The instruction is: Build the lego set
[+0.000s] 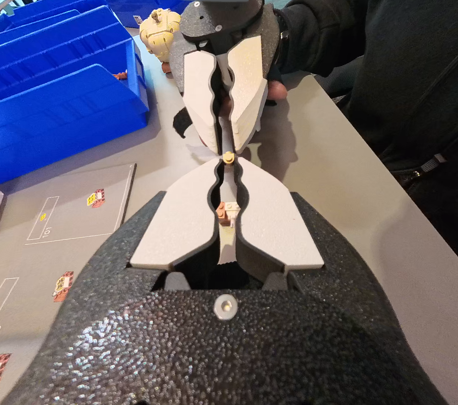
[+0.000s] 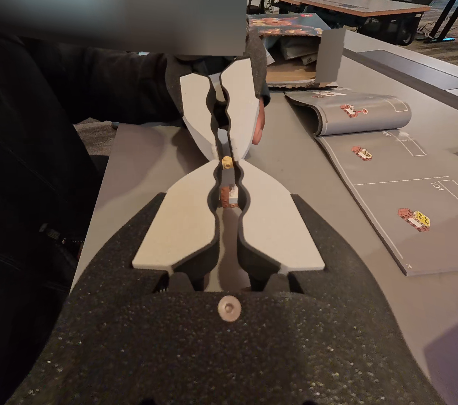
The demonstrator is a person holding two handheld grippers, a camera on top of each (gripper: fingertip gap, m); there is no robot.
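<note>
We held the tan brick (image 1: 228,158) in our left tongs (image 1: 228,163); the right tongs (image 2: 228,166) met it head-on, grip unclear.

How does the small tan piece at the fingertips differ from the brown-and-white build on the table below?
The small tan piece is a single one-colour brick; the brown-and-white build joins several and is bigger. The tan piece is up at the fingertips; the build lies on the table, untouched. Both are studded toy bricks.
</note>
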